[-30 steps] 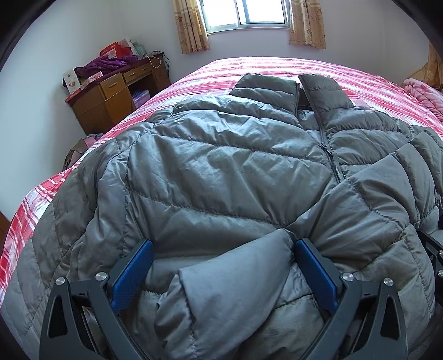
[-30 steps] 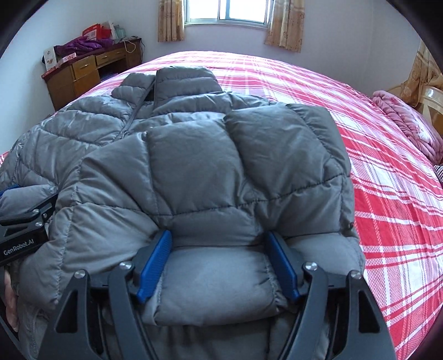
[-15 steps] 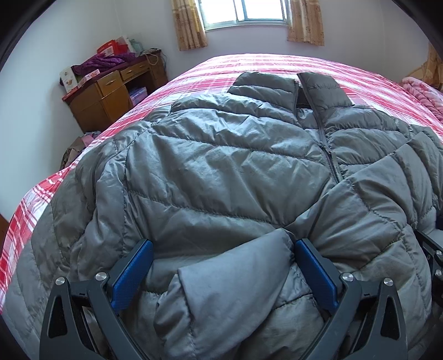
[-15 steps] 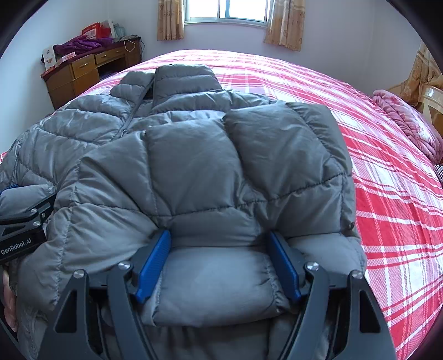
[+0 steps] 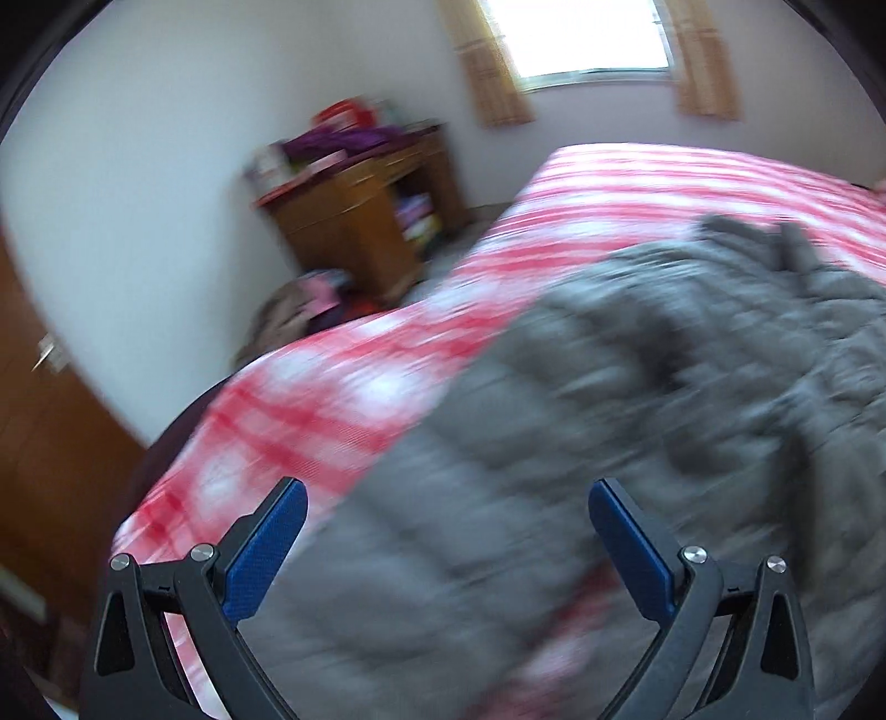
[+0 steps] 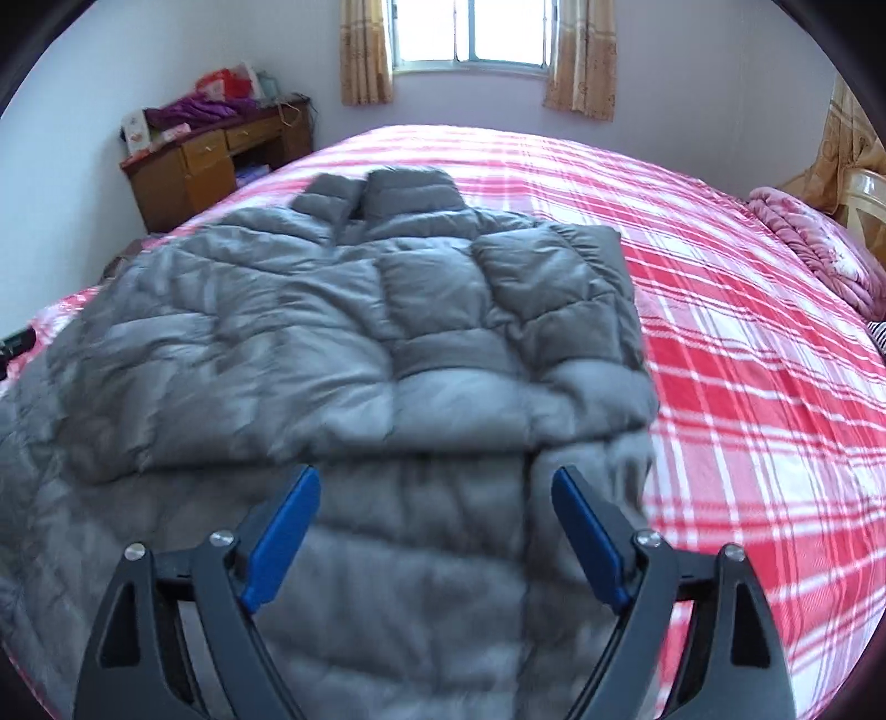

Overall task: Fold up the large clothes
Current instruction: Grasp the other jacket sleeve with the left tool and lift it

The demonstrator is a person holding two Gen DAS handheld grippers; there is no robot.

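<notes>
**Both grippers spread wide above the grey jacket**

A grey quilted puffer jacket [image 6: 343, 343] lies flat across a red-and-white plaid bed [image 6: 747, 360], collar toward the far window [image 6: 470, 30]. Its right sleeve is folded in over the chest, forming a neat block near the jacket's right edge.

The right gripper [image 6: 434, 537] hangs over the near hem with its blue-padded fingers [image 6: 285, 534] far apart and nothing between them.

The left-wrist view is heavily motion-blurred. The left gripper [image 5: 446, 545] is likewise spread wide and empty, over the jacket's left near part [image 5: 637, 415], with plaid bedding showing to its left. A wooden desk [image 6: 216, 160] stands against the far left wall, and a pink blanket [image 6: 819, 249] lies at the bed's far right.
</notes>
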